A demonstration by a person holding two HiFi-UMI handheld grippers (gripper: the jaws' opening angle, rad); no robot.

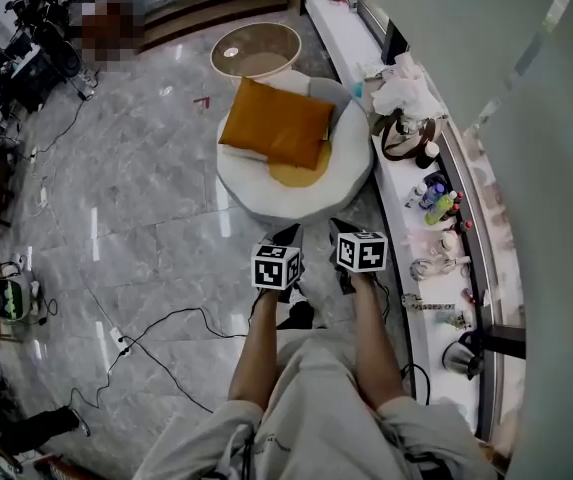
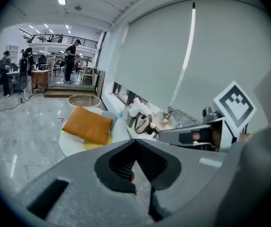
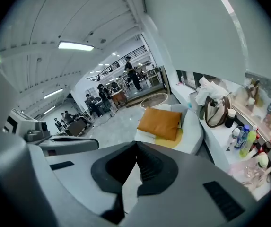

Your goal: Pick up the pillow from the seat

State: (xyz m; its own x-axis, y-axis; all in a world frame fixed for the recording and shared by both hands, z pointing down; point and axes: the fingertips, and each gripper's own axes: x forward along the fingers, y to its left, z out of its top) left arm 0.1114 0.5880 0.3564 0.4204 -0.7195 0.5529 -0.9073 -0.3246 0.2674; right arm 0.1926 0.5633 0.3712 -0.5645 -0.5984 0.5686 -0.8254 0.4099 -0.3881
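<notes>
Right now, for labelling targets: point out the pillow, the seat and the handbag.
pillow (image 1: 278, 121), head view, middle of its orange top.
seat (image 1: 266, 200), head view, bare white rim.
handbag (image 3: 212, 111), right gripper view, its front.

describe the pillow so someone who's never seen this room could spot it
Beside the long white counter stands a round white seat. The pillow lies on it, partly over a yellow pad: an orange cushion, the only orange thing there.

Bare marble floor (image 1: 146, 198) lies open in front and to the left of the round seat (image 1: 241, 183), crossed by a thin black cable (image 1: 196, 311). On the right, a ledge (image 1: 341, 28) loaded with a bag (image 1: 403, 133) and bottles (image 1: 439, 200) runs close along the seat's side. A round table (image 1: 256, 53) stands just behind it.
</notes>
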